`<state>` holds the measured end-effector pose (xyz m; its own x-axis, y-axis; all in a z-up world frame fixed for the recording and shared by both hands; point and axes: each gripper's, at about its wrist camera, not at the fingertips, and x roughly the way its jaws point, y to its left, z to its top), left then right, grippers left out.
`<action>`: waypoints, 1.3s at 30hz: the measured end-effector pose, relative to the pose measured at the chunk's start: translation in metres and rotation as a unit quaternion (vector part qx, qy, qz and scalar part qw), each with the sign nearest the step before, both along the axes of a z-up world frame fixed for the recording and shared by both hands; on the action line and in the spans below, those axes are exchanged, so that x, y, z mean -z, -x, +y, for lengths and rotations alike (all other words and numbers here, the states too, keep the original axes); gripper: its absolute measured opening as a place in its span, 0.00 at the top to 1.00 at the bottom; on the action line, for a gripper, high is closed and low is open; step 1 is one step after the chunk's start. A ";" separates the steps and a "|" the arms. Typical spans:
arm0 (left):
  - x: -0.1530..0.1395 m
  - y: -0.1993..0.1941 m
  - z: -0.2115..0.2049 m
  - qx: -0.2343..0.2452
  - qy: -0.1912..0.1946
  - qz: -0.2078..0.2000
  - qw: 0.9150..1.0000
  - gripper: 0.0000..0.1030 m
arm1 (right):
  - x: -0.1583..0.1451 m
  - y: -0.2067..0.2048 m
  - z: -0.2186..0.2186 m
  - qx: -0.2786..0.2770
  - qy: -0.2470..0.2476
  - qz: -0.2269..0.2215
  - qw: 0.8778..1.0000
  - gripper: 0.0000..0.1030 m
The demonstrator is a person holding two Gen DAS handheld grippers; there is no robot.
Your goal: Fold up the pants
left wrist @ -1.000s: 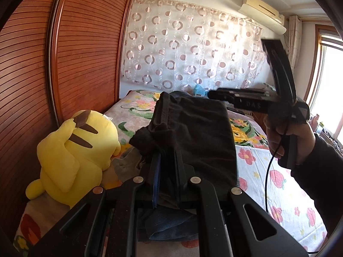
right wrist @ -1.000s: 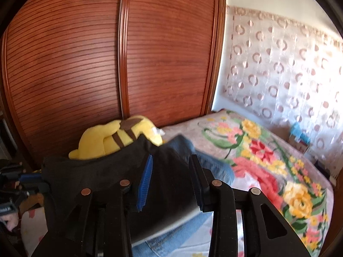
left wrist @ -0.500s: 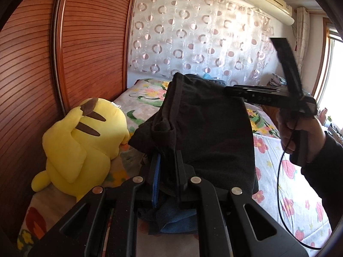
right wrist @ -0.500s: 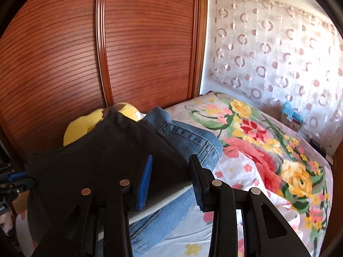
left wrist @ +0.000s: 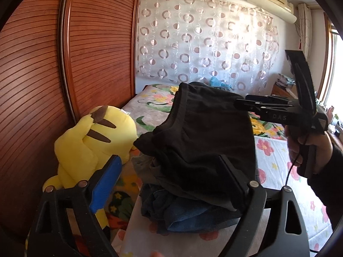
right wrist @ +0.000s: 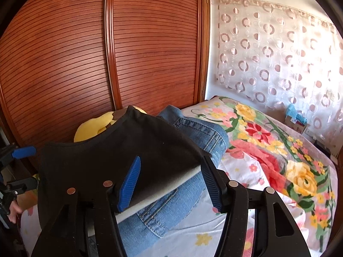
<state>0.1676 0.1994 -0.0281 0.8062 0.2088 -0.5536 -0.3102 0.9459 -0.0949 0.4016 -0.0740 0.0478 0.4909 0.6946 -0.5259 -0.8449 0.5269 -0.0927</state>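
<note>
The folded black pants (left wrist: 205, 141) lie on top of a pile with blue jeans (left wrist: 188, 214) under them, on the flowered bed. My left gripper (left wrist: 169, 177) is at the pile's near end with its jaws opening wide. The cloth lies between its fingers and the blue pad (left wrist: 107, 177) stands clear of it. In the right wrist view the black pants (right wrist: 120, 150) rest on the jeans (right wrist: 193, 128). My right gripper (right wrist: 170, 182) has its jaws opening around the pants' grey-lined edge without squeezing it. A hand (left wrist: 306, 141) holds the right gripper (left wrist: 268, 107).
A yellow plush toy (left wrist: 85, 141) sits left of the pile against the slatted wooden wardrobe doors (right wrist: 107, 53). The flowered bed sheet (right wrist: 268, 150) stretches right toward a circle-patterned curtain (left wrist: 203, 42). The left gripper (right wrist: 19, 152) shows at the right view's left edge.
Both grippers' jaws have spread apart. The left one has let go of the black pants, which now rest on the jeans. The right one has loosened on the pants' edge.
</note>
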 end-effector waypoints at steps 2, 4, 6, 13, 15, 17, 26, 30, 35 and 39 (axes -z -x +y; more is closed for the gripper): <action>0.000 0.002 0.001 -0.002 -0.001 -0.002 1.000 0.11 | -0.001 0.003 -0.001 0.002 -0.003 -0.003 1.000 0.39; 0.001 0.003 0.004 -0.003 0.008 -0.002 1.000 0.11 | -0.002 0.007 -0.004 0.003 -0.010 -0.004 1.000 0.37; 0.002 0.003 0.006 -0.004 0.013 0.002 1.000 0.11 | -0.002 0.010 -0.004 0.006 -0.016 -0.009 1.000 0.35; 0.008 0.010 0.008 -0.002 0.022 0.008 1.000 0.11 | 0.004 0.028 -0.003 -0.012 -0.014 -0.001 1.000 0.34; 0.008 0.013 0.007 -0.002 0.021 0.010 1.000 0.11 | 0.007 0.031 -0.003 -0.017 -0.014 0.007 1.000 0.33; 0.009 0.017 0.007 -0.004 0.020 0.007 1.000 0.11 | 0.011 0.036 -0.001 -0.021 -0.010 0.013 1.000 0.31; 0.006 0.031 0.003 0.006 0.005 0.005 1.000 0.08 | 0.015 0.051 -0.010 -0.008 -0.011 0.029 0.999 0.12; 0.005 0.039 0.001 0.012 0.008 0.001 1.000 0.08 | 0.013 0.062 -0.018 0.004 -0.018 0.031 0.999 0.10; 0.007 0.044 -0.009 0.034 0.007 0.008 0.999 0.08 | 0.014 0.084 -0.037 0.024 -0.028 0.032 0.999 0.10; 0.010 0.049 -0.021 0.048 -0.008 0.017 0.999 0.08 | 0.017 0.108 -0.054 0.040 -0.033 0.030 0.998 0.10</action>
